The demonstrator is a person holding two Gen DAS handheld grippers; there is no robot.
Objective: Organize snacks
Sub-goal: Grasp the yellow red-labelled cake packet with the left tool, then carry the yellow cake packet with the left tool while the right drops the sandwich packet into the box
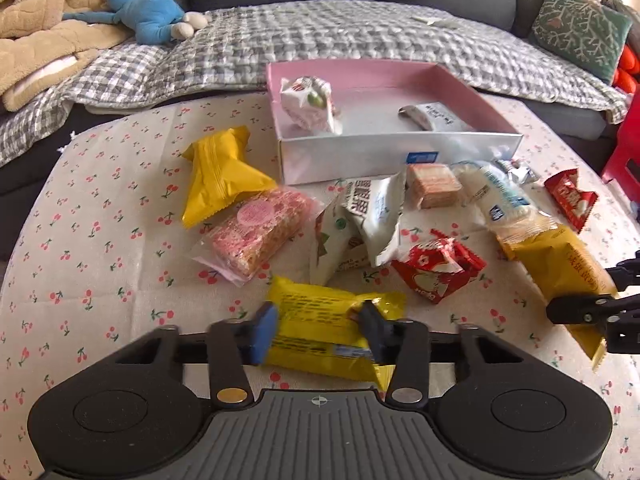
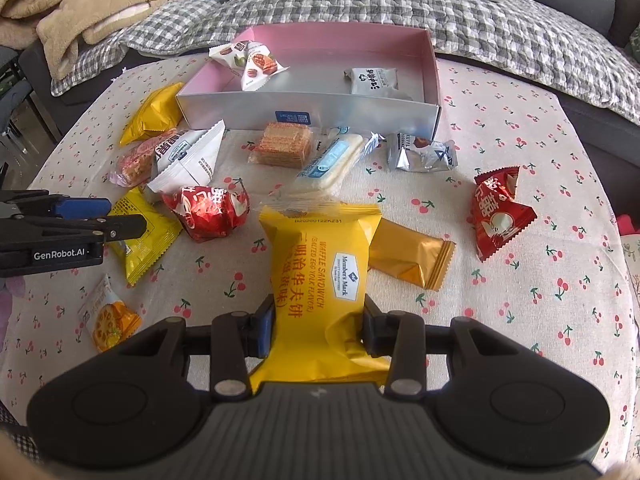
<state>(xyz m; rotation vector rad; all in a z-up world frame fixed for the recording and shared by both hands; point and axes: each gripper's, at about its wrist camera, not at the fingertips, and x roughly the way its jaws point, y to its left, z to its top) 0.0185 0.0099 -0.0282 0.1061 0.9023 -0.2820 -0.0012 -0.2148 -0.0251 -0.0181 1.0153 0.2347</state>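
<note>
On the cherry-print tablecloth (image 2: 520, 128) lie loose snacks around one open box (image 2: 304, 110) with a pink inside. Two packets sit in the box: a white one with a biscuit picture (image 2: 250, 62) at its left end and a small white one with black lettering (image 2: 374, 80) near its right end. Outside it there are two red packets (image 2: 500, 212) (image 2: 208, 212), a stack of wafers in clear wrap (image 2: 285, 144), a long pale bar (image 2: 326, 164), a silver packet (image 2: 422, 154), a gold bar (image 2: 408, 258), a pink crispy bar (image 1: 256, 236), a yellow pouch (image 1: 218, 176) left of the box, and a small orange-printed packet (image 2: 108, 316) at the near left.

The left gripper (image 1: 318, 330) is low over the cloth, its fingers closed against both sides of a yellow packet (image 1: 320, 320) that rests on the table. The right gripper (image 2: 318, 330) is clamped on a yellow waffle sandwich packet (image 2: 320, 264), held lengthways and pointing toward the box.
</note>
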